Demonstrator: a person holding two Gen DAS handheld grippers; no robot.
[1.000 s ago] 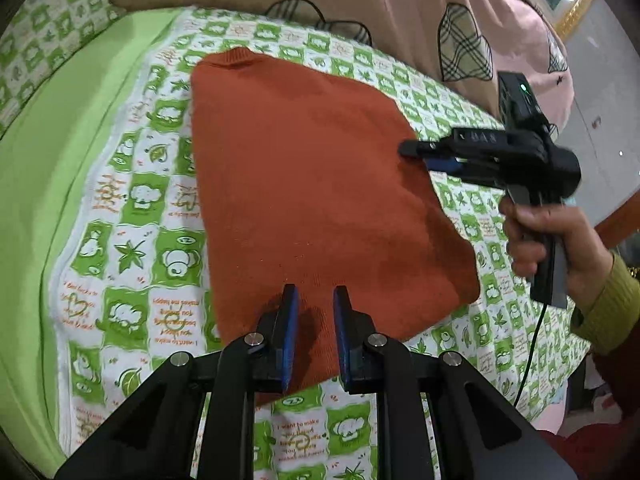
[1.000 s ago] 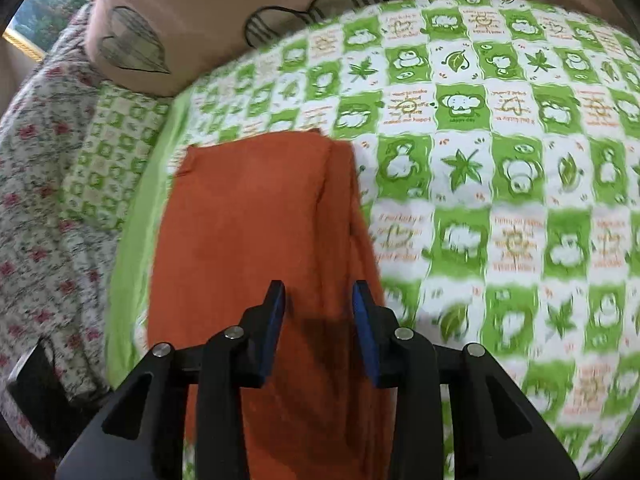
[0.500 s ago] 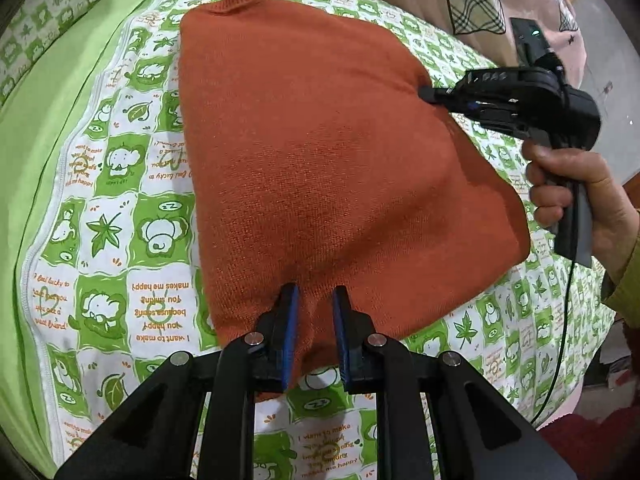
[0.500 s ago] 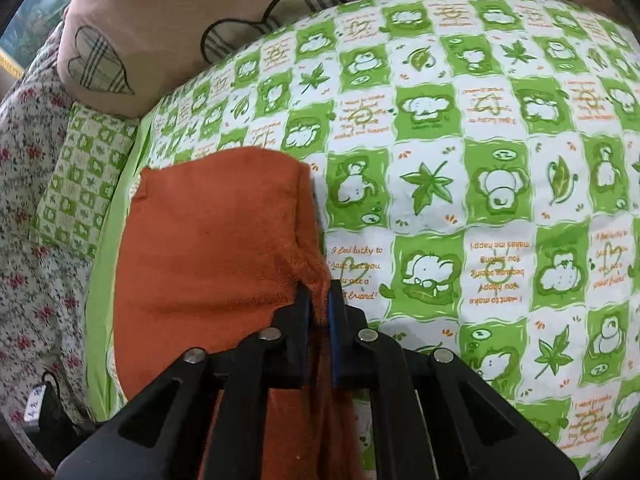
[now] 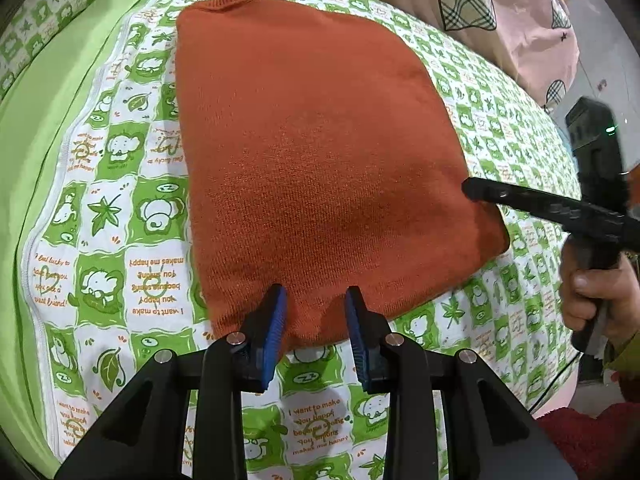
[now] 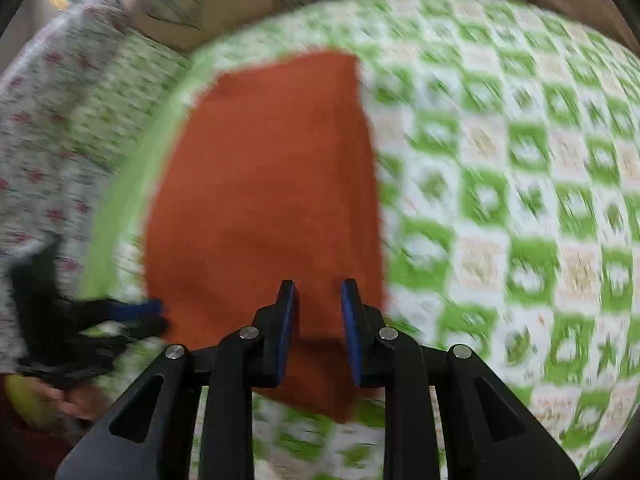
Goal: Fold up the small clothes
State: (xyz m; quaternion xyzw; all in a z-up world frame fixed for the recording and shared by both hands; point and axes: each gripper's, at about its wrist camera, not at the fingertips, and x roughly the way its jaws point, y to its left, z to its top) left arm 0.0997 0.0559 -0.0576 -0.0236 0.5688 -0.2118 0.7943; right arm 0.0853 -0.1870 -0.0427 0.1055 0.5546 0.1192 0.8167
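Garment: an orange knitted garment point(image 5: 320, 168) lies folded into a rough rectangle on the bed, flat on the green-and-white patterned quilt point(image 5: 116, 208); its ribbed edge is at the far end, near the pillows.
Left tool: the left tool point(image 5: 316, 320) sits at the near edge of the garment with its blue-padded fingers point(image 5: 276, 320) spread apart; fabric shows between them, nothing is pinched, so it is released.
Right tool: in its own view the right tool point(image 6: 316, 320) also has its fingers apart over the garment's near corner, released; this view is smeared by motion blur.
Right tool from the left view: its black tip point(image 5: 532, 200) reaches in at the garment's right edge, with the right hand point(image 5: 596, 296) wrapped around the handle; whether the tip touches the knit I cannot tell.
Left tool from the right view: a blurred black shape with a blue pad point(image 6: 100, 320) at the garment's left edge.
Bed surroundings: a plain green sheet point(image 5: 36, 128) borders the quilt on the left; beige and pink pillows with plaid leaf patches point(image 5: 492, 8) lie beyond the far end.
Containers: none in view; the garment rests directly on the quilt.
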